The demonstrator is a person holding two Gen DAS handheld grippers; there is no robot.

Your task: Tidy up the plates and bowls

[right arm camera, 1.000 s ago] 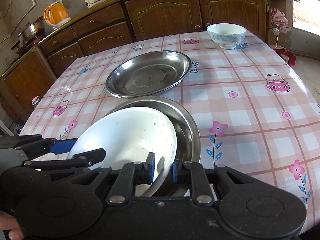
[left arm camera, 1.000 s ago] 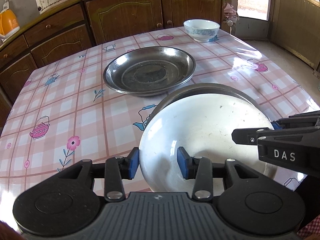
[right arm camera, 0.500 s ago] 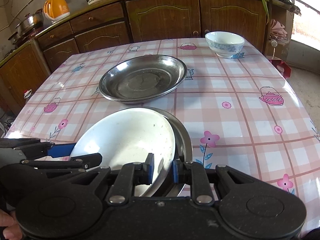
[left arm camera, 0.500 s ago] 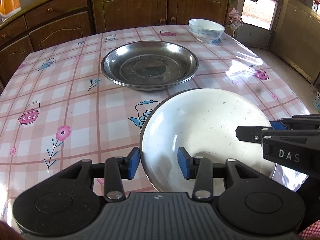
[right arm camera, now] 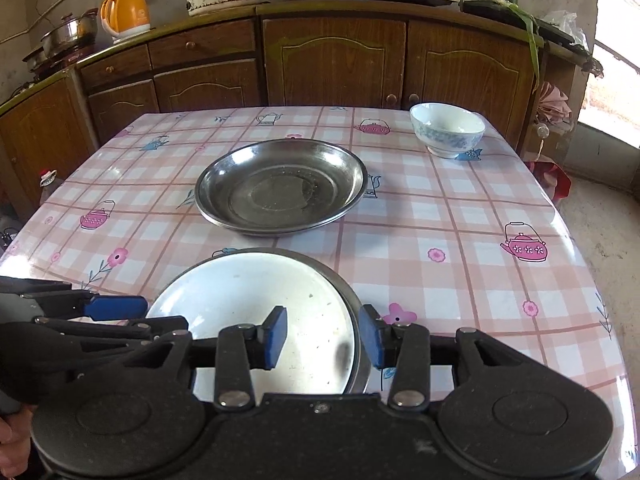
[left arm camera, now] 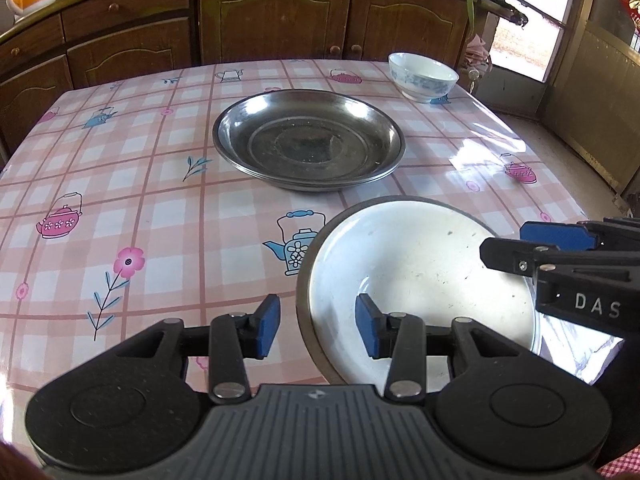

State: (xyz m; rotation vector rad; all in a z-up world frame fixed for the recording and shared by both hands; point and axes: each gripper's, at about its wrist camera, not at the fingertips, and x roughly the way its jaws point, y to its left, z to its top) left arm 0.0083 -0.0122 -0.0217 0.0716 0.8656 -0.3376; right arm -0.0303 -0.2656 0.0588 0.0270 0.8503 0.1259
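Left gripper: jaws apart, straddling the near left rim of the white plate; pads on either side of the rim with gaps showing, not pressing it. Pose reads as a release after setting down, or a stand-off before a fresh grip; which, cannot be told.

Right gripper: jaws opening, the plate's right rim between them, pads clear of it. In the left view its arm reaches in over the plate's right edge.

White plate: one. Lies flat, nested inside a steel dish of which only a thin rim shows around it. Stacking like this likely serves the tidying, smaller piece inside larger.

Steel dishes: two on plain view, the one under the plate and the one at mid-table, well apart from the stack. The mid-table one shows a doubled rim edge, so it may be two nested; cannot be sure.

Bowl: one, white with blue pattern, upright near the far right corner of the table, apart from everything else. Judged not yet gathered.

Grippers: two. Hand: part of one, at the lower left of the right view.
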